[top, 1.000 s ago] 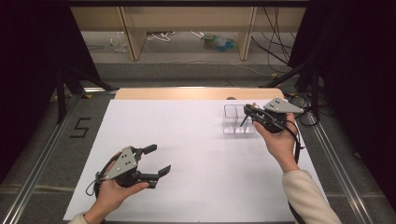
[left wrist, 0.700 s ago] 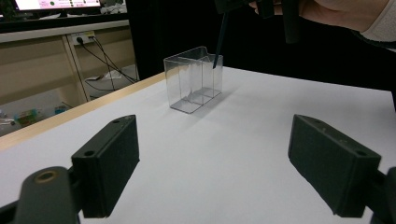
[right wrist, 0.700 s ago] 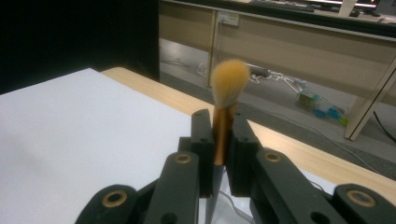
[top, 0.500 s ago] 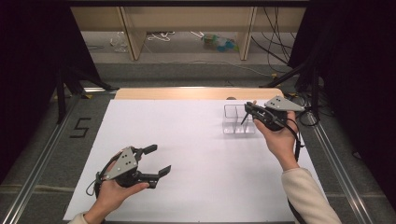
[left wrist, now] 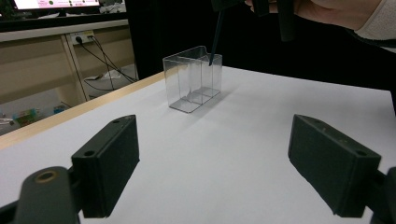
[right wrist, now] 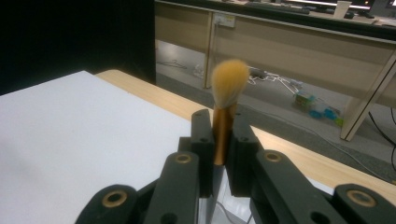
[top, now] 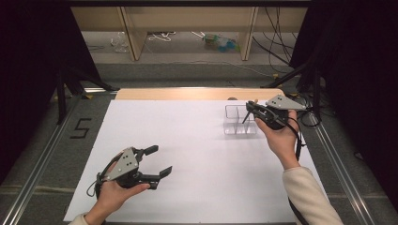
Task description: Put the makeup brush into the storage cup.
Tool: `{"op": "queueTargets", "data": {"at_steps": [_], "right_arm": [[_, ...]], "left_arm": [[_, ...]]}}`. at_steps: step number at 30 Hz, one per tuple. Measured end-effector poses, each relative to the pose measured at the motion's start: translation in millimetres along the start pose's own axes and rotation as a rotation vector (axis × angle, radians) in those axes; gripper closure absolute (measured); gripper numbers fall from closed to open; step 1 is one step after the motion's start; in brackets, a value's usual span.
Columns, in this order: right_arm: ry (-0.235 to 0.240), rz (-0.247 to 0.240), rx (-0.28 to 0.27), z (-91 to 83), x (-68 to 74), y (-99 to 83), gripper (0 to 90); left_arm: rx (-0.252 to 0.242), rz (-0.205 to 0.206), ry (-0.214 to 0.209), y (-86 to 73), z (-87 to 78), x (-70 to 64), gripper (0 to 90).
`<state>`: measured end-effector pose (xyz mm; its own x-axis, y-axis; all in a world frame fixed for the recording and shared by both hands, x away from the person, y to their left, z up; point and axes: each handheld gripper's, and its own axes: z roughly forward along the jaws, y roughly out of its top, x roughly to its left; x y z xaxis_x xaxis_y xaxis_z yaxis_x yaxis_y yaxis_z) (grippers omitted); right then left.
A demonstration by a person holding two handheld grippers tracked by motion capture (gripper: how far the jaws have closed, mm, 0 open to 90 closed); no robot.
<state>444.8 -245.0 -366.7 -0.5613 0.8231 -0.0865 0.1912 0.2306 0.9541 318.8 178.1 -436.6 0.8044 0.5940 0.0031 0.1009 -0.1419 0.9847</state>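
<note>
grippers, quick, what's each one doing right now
left gripper: open, holding nothing, over the white sheet.
right gripper: shut on a makeup brush, handle tip at the clear organizer.

The left hand (top: 112, 194) rests low at the near left, holding the left gripper (top: 158, 161) with its jaws spread wide apart and pointing right. The right forearm, in a cream sleeve (top: 307, 197), reaches up the right side; the right hand (top: 281, 138) lifts the right gripper (top: 248, 108), tilted leftward, its jaws pressed close together.
</note>
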Motion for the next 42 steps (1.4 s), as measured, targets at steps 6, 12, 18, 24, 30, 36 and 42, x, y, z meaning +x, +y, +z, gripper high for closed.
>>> {"op": "queueTargets", "data": {"at_steps": [6,12,18,24,30,36,42], "right_arm": [[0.005,0.019,0.015,-0.6,-0.8,1.8,84.0],[-0.006,0.006,0.002,0.8,-3.2,2.7,84.0],[-0.016,0.013,-0.004,1.3,-4.8,2.9,84.0],[-0.012,0.011,-0.002,2.3,-5.7,4.4,83.9],[-0.014,-0.003,-0.009,1.4,-5.8,7.2,84.0],[-0.020,0.001,-0.022,0.2,-6.8,8.7,84.0],[-0.022,0.015,-0.021,-2.7,-7.4,11.7,84.0]], "left_arm": [[-0.001,-0.002,0.000,0.0,-0.2,0.1,16.4],[0.000,-0.002,0.000,0.0,-0.3,0.3,16.4],[-0.001,-0.003,0.001,0.0,-0.2,0.1,16.4],[-0.001,-0.002,0.000,0.0,-0.2,0.2,16.4],[-0.002,-0.002,0.000,0.1,-0.2,0.0,16.4],[0.000,-0.002,0.000,-0.1,0.0,0.3,16.4],[-0.001,-0.001,0.001,-0.2,0.2,0.2,16.4]]}}
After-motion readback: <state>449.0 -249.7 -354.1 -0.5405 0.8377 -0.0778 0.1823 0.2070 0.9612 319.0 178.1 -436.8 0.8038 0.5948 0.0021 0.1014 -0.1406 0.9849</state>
